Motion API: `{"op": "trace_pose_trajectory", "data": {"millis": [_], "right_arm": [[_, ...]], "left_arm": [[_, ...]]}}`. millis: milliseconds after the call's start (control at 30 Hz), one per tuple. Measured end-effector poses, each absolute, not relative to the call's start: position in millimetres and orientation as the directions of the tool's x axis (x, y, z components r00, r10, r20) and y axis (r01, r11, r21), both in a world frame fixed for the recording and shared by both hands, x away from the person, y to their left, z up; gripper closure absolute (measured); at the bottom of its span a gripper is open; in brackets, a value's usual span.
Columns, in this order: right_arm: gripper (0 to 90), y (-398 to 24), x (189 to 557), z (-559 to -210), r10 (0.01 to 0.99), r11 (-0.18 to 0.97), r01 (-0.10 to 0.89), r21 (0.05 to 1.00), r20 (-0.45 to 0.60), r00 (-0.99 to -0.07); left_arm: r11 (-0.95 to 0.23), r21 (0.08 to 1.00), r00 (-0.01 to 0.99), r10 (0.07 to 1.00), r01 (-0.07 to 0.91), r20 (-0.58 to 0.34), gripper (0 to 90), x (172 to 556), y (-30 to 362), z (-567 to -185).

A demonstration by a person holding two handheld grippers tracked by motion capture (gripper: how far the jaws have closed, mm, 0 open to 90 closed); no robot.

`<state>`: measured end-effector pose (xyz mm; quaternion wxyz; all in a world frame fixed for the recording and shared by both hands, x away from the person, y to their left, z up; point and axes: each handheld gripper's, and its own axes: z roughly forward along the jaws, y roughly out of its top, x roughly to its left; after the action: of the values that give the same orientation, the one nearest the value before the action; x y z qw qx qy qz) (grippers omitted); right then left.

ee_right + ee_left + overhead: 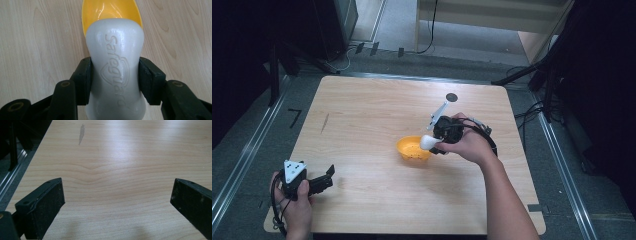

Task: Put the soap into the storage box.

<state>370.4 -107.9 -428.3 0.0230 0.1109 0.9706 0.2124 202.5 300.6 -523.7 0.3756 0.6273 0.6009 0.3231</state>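
Note:
A white soap bar (115,67) with raised "Safeguard" lettering is clamped at its narrow waist between the jaws of my right gripper (115,80). In the high view the right gripper (438,141) holds the soap bar (428,143) at the right rim of a small orange bowl (412,150) near the table's middle. The bowl (110,11) lies just beyond the soap in the right gripper view. My left gripper (328,177) rests near the table's front left corner, jaws wide apart over bare wood (117,195).
The light wooden table (362,125) has a dark round mark (452,97) near its far edge and a grey smear (325,122) at the left. Metal rails, cables and dark stands surround the table on the floor.

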Motion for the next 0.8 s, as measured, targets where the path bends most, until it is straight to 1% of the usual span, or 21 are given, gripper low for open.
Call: {"op": "trace_pose_trajectory", "data": {"millis": [200,467,600,800], "right_arm": [[50.8,-96,373,-428,0.213,0.892,0.198,0.407,0.008,-0.977],[50.8,-79,376,-433,0.172,0.899,0.157,0.409,0.0,-0.985],[50.7,-71,377,-433,0.165,0.903,0.151,0.401,0.001,-0.986],[50.8,-60,382,-427,0.142,0.91,0.127,0.394,-0.009,-0.99]], "left_arm": [[0.005,0.863,0.068,0.997,0.505,-0.046,0.0,202,300,-524],[0.01,0.865,0.07,0.996,0.502,-0.052,0.0,202,301,-524],[0.012,0.869,0.069,0.996,0.494,-0.053,0.0,201,301,-524],[0.017,0.869,0.067,0.996,0.494,-0.058,0.0,201,302,-524]]}}
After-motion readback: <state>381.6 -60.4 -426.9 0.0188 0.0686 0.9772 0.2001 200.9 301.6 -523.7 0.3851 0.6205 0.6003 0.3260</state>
